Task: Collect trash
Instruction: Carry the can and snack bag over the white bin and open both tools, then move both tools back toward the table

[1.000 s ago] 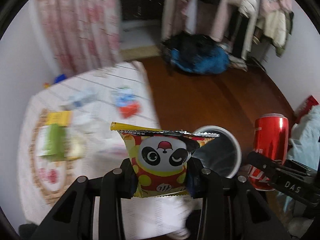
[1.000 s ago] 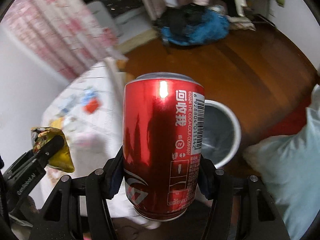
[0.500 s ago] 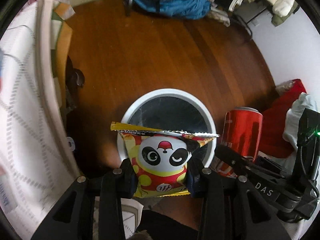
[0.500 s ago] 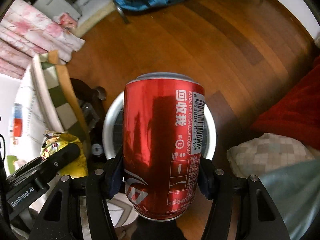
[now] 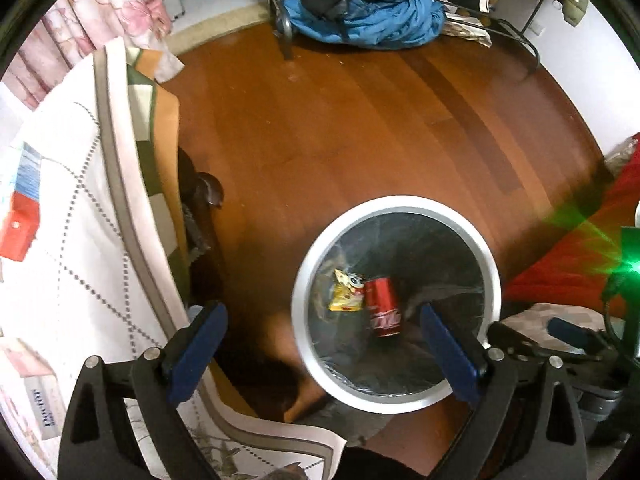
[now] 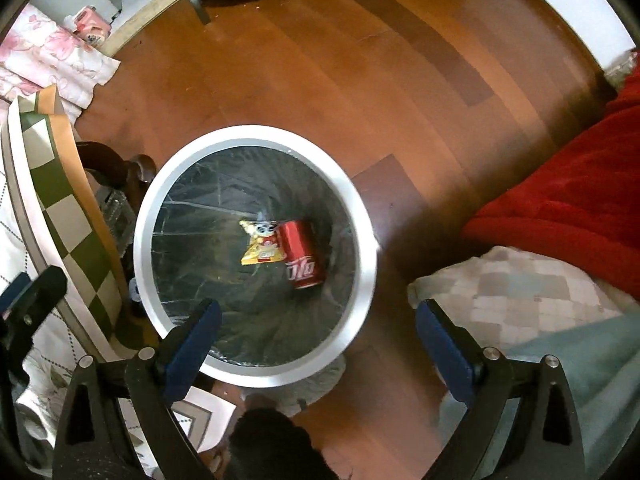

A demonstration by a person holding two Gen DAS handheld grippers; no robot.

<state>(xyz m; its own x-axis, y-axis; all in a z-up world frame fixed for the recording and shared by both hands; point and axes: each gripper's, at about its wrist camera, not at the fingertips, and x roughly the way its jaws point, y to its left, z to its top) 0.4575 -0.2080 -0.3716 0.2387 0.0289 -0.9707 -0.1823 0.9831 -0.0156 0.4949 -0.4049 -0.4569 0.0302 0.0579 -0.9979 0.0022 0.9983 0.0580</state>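
A round white-rimmed bin point(image 5: 494, 276) point(image 6: 362, 216) with a dark liner stands on the wooden floor below both grippers. At its bottom lie a red soda can point(image 5: 382, 306) point(image 6: 300, 252) on its side and a yellow panda snack packet point(image 5: 346, 290) point(image 6: 262, 244), touching each other. My left gripper point(image 5: 320, 344) hangs open above the bin's near-left rim, nothing between its blue pads point(image 5: 196, 348). My right gripper point(image 6: 316, 344) is open too, over the bin's near-right rim, its pads point(image 6: 190, 348) empty. The right gripper's black body point(image 5: 560, 344) shows at the left view's right edge.
A table with a white patterned cloth point(image 5: 68, 240) stands left of the bin, holding a red box point(image 5: 18, 232) and papers. A dark chair leg point(image 6: 120, 172) is beside the bin. A red blanket point(image 6: 560, 184) and checked cushion point(image 6: 520, 284) lie right. Blue clothes point(image 5: 368, 16) are piled far back.
Both grippers opened. The snack packet dropped from the left one and the can from the right one, and both now lie at the bottom of the bin.
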